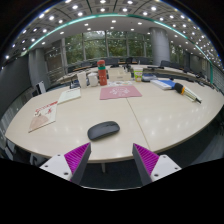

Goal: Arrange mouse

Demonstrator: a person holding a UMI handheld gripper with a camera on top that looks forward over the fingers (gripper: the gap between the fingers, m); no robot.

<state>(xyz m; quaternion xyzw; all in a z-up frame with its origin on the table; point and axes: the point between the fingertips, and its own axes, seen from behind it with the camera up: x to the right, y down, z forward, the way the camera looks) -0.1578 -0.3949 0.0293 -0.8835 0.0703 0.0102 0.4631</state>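
A dark grey mouse [103,130] lies on the light table [150,115], near its front edge. My gripper [112,160] is open and empty, its two purple-padded fingers [77,156] spread wide. It hangs just short of the table's edge, with the mouse a little ahead of the fingers and slightly toward the left one. Nothing is between the fingers.
A pink mat [121,92] lies mid-table. A red bottle [102,74] stands behind it among other items. Papers [44,117] and a book [69,96] lie at the left, more things [180,88] at the right. A chair [15,108] stands at the left.
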